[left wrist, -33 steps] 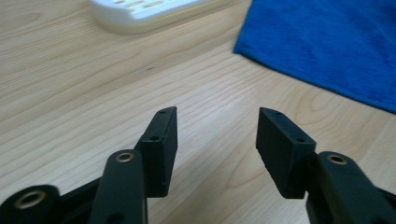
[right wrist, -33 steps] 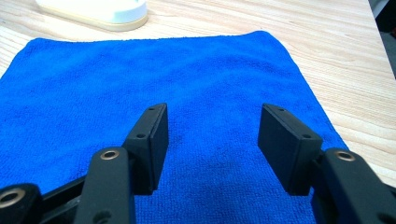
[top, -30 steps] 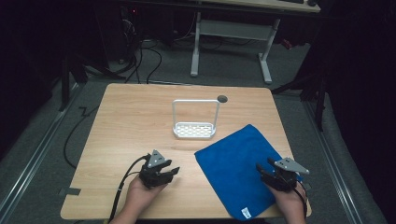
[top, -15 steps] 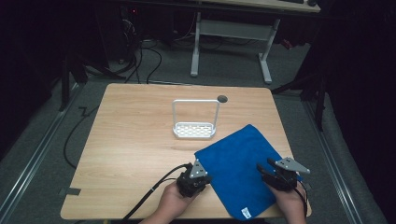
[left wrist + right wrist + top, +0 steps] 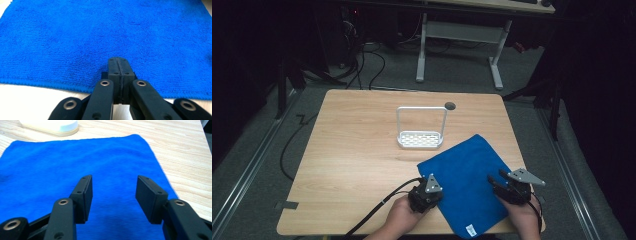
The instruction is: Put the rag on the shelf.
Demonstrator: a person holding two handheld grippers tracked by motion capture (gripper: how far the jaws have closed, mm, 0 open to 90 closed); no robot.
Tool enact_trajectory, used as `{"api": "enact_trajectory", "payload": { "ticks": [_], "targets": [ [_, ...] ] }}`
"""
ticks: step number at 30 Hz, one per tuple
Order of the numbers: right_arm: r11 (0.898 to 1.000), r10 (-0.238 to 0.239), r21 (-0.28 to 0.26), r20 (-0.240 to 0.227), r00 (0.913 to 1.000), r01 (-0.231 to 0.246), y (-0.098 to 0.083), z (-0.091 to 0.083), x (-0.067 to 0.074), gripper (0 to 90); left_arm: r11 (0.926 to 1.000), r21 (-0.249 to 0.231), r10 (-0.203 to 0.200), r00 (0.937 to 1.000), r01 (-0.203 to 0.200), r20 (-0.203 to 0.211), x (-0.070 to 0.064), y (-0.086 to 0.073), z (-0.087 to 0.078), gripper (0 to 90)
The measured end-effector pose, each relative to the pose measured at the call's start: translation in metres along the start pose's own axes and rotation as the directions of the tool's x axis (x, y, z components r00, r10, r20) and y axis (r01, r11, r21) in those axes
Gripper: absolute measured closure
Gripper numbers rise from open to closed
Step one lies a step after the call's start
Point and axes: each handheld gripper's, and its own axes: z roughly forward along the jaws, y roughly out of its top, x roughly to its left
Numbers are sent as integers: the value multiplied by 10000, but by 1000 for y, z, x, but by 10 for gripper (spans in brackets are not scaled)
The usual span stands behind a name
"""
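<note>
Left gripper (image 5: 427,192) moved onto blue cloth (image 5: 467,175), wooden table (image 5: 357,150), dark room

The high view is dim: the surface (image 5: 362,165) is evenly lit from above, the floor and the room around it sink into near black, and shadows are faint. In the left gripper view the bare wood at the bottom glares almost white. Both gripper views are bright, soft and slightly blurred toward the far edge.
</note>
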Motion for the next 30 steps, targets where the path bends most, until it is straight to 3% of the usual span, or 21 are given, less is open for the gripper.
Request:
{"api": "enact_trajectory", "payload": {
  "ticks": [11,12,13,14,15,16,22,23,30],
  "targets": [
    [9998,-168,82,-153,9997,170,1,1,5,567,9996,78,-272,9995,271,161,12,-30,-33,900],
    [9996,-263,71,-176,9995,264,1,2,5,594,9995,31,-325,9993,324,171,13,-32,-35,900],
    [9989,-447,165,-183,9988,450,1,3,6,728,9987,-40,-512,9984,513,220,15,-35,-37,900],
    [9989,-447,165,-183,9988,450,1,3,6,728,9987,-40,-512,9984,513,220,15,-35,-37,900],
    [9972,-632,391,-157,9979,638,2,7,5,847,9982,-8,-604,9978,604,258,17,-36,-38,900],
    [9961,-732,491,-140,9972,738,2,9,4,879,9982,-8,-604,9978,604,258,17,-36,-38,900],
    [9857,-916,1425,64,9958,898,6,34,-5,900,9988,137,-474,9985,471,267,21,-39,-44,900],
    [9772,-833,1960,15,9965,814,4,41,-6,900,9986,126,-523,9983,520,253,23,-41,-46,900],
    [9703,-1319,1994,-386,9905,1370,1,37,13,900,9953,-54,-968,9953,968,-37,43,-57,-64,900]
  ]
}}
